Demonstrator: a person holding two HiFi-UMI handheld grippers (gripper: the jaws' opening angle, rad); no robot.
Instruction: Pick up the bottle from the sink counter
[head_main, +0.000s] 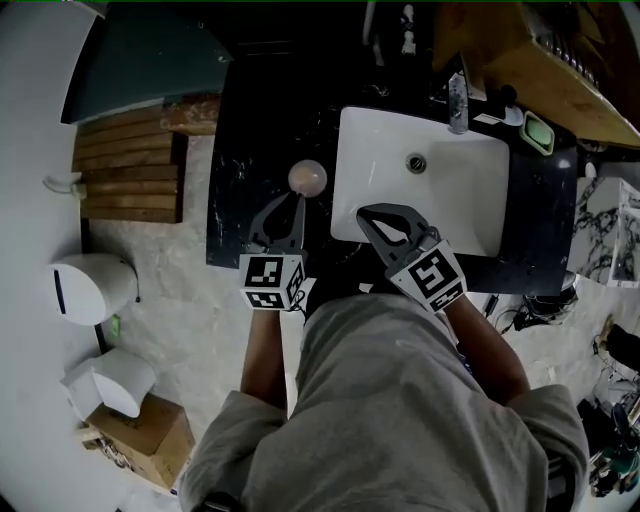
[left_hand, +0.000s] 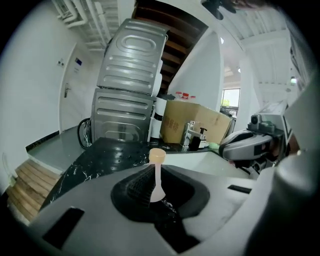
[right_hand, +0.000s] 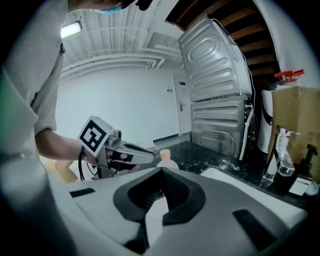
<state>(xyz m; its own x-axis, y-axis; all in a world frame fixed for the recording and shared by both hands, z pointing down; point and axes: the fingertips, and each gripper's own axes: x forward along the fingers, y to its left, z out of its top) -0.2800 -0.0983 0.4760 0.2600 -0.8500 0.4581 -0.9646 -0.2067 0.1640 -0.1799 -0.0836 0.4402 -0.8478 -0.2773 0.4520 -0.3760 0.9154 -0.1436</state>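
A small pale bottle (head_main: 307, 177) with a peach cap stands upright on the black sink counter (head_main: 235, 140), left of the white basin (head_main: 470, 190). My left gripper (head_main: 298, 202) is shut and empty. Its tips lie just short of the bottle on the near side. In the left gripper view the bottle (left_hand: 157, 156) rises right behind the closed jaws of my left gripper (left_hand: 155, 184). My right gripper (head_main: 368, 214) hangs shut and empty over the basin's front edge. In the right gripper view, past my right gripper (right_hand: 159, 189), the bottle (right_hand: 165, 158) stands at the left gripper's (right_hand: 152, 156) tip.
A clear bottle (head_main: 457, 100), a green soap dish (head_main: 539, 131) and a faucet (left_hand: 192, 134) sit along the back of the sink. A cardboard box (left_hand: 195, 122) stands behind them. Wooden steps (head_main: 130, 165) and white bins (head_main: 90, 288) are on the floor to the left.
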